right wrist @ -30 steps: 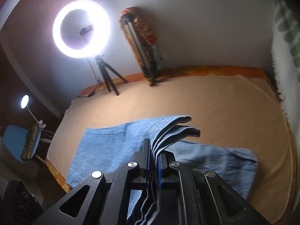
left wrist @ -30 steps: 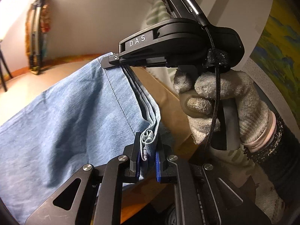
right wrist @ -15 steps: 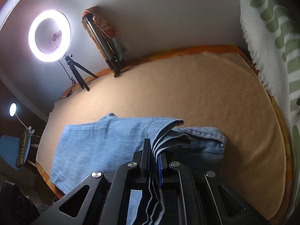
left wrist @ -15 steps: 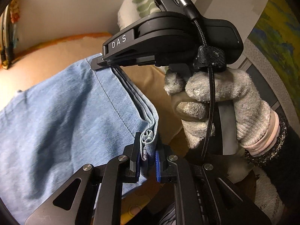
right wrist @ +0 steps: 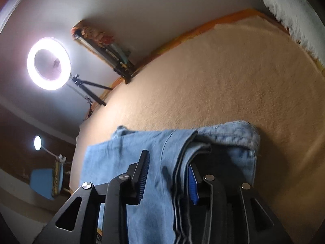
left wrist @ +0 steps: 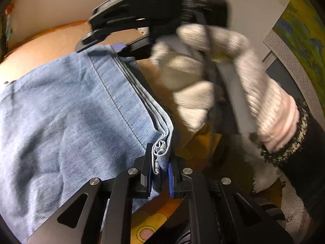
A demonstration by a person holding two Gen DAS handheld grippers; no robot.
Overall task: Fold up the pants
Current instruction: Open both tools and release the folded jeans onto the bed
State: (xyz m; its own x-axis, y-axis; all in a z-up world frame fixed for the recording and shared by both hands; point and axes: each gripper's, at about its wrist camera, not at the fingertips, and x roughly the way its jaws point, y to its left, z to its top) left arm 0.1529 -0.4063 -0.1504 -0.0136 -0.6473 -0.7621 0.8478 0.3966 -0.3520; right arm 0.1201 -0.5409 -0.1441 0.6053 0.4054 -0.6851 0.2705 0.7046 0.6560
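Light blue denim pants (left wrist: 67, 120) lie folded over themselves on a tan blanket (right wrist: 213, 85). My left gripper (left wrist: 159, 172) is shut on the bunched hem layers at the near corner of the pants. My right gripper (right wrist: 168, 174) is open, its fingers apart with the stacked hem edges (right wrist: 182, 162) lying loose between them. In the left wrist view the right gripper (left wrist: 119, 46), held by a grey gloved hand (left wrist: 213, 77), sits blurred at the far end of the same hem edge. The lower layer of the pants (right wrist: 239, 140) lies flat on the blanket.
A lit ring light on a tripod (right wrist: 48, 64) stands at the bed's far left corner. A folded stand (right wrist: 105, 48) leans on the wall. A white fringed cloth (right wrist: 288, 10) lies at the far right edge. A small lamp (right wrist: 37, 142) and blue chair (right wrist: 44, 183) stand left of the bed.
My right gripper has opened and let go of the hem layers. The folded pants have come down onto the blanket. My left gripper still grips the hem corner.
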